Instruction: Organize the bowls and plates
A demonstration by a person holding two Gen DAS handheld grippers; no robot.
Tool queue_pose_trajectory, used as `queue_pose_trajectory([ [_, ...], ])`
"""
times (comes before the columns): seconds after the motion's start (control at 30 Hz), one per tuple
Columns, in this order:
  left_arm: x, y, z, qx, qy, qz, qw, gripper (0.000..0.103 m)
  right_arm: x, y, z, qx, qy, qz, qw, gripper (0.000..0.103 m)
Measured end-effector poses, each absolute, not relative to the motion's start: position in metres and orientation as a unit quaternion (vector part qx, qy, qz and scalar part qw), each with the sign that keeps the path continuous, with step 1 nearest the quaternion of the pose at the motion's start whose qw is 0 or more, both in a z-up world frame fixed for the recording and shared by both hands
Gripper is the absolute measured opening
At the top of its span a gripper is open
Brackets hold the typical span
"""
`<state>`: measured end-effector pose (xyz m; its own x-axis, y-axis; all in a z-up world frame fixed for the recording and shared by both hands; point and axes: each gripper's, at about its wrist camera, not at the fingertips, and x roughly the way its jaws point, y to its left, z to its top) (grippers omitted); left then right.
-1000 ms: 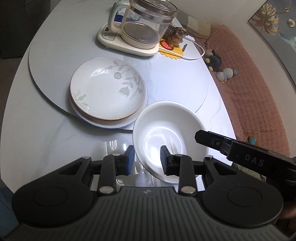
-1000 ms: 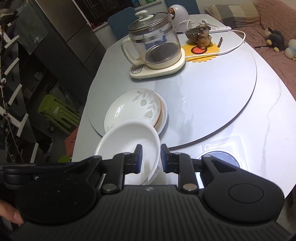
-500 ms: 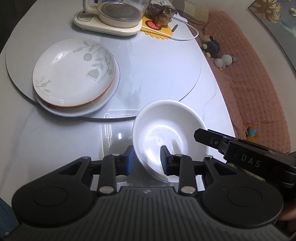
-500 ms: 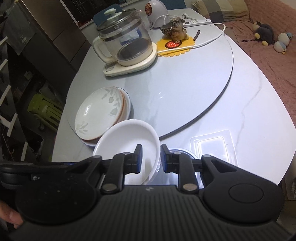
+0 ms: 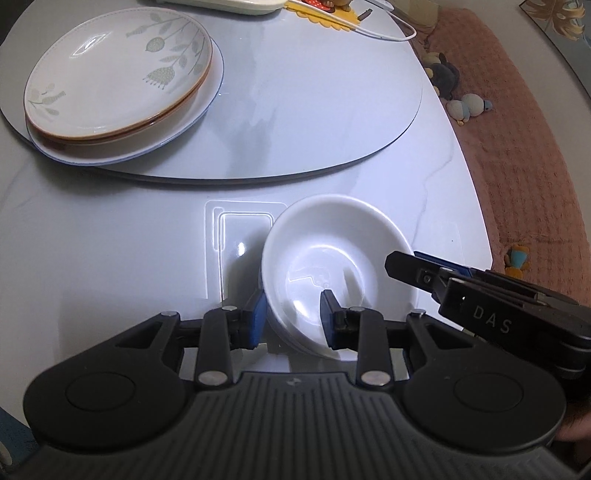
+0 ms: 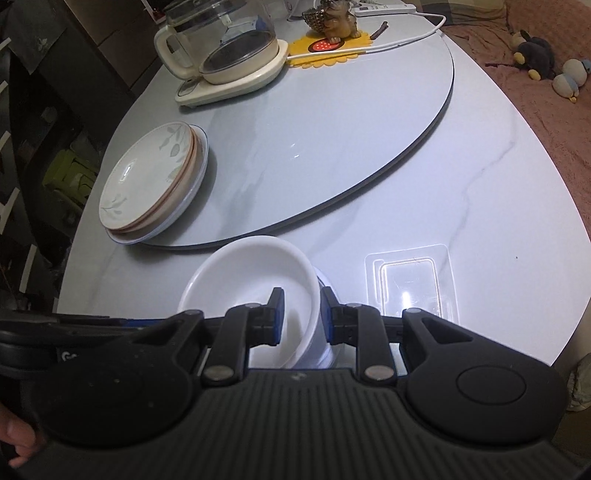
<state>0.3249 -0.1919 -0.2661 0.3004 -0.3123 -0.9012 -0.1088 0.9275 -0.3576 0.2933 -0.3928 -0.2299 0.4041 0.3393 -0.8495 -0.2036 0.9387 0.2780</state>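
White bowl [image 5: 334,266] low over the near part of the marble table [image 5: 110,236], tilted, near rim down, just this side of the round turntable [image 5: 295,110]. Seemingly stacked: in the right wrist view a second white wall with a blue-tinted foot [image 6: 319,347] under the upper bowl [image 6: 251,273]; whether that foot touches the tabletop cannot be told.

Held from both sides. Left gripper [image 5: 291,317] clamped across the bowl's near-left rim, one blue pad outside the wall, the other inside. Right gripper [image 6: 301,315] likewise closed on the right rim, one pad inside, one outside; its black arm lettered "DAS" [image 5: 491,317] reaching in from the right in the left wrist view. Both tilted steeply downward.

Just beside the bowl, a clear plastic tray [image 5: 240,251] flat on the table.

Farther off to the left, on the turntable's edge, a stack of plates [image 5: 118,74]: leaf-patterned, brown-rimmed ones on a wider blue-rimmed plate [image 5: 155,147].

At the far side, a glass kettle on a cream base [image 6: 229,62], a yellow scalloped mat [image 6: 328,51] with a small brown figurine [image 6: 336,22], and a white cable [image 6: 399,40].

Right of the table, a pink textured cover [image 5: 524,147] with small plush toys [image 5: 450,92].
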Motion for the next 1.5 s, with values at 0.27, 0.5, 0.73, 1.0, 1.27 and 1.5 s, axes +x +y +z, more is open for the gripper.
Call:
queue_pose_trajectory([
  [0.27, 0.326, -0.194, -0.264, -0.177, 0.594, -0.051, 0.783, 0.05, 0.301, -0.398, -0.228, 0.063, 0.527, 0.175, 0.829, 0.026],
  [0.5, 0.329, -0.188, -0.273, -0.187, 0.598, -0.036, 0.778, 0.054, 0.312, -0.405, -0.237, 0.066, 0.536, 0.175, 0.823, 0.036],
  [0.73, 0.335, -0.188, -0.298, -0.198, 0.601, -0.038, 0.773, 0.052, 0.321, -0.404, -0.262, 0.07, 0.557, 0.181, 0.807, 0.036],
  [1.0, 0.339, -0.189, -0.316, -0.207, 0.6, -0.045, 0.771, 0.032, 0.327, -0.399, -0.282, 0.081, 0.574, 0.196, 0.791, 0.035],
  [1.27, 0.338, -0.192, -0.31, -0.21, 0.607, -0.035, 0.766, 0.032, 0.332, -0.392, -0.274, 0.078, 0.588, 0.206, 0.779, 0.035],
  [1.5, 0.338, -0.184, -0.282, -0.219, 0.603, -0.02, 0.767, 0.032, 0.339, -0.381, -0.247, 0.075, 0.589, 0.221, 0.774, 0.035],
])
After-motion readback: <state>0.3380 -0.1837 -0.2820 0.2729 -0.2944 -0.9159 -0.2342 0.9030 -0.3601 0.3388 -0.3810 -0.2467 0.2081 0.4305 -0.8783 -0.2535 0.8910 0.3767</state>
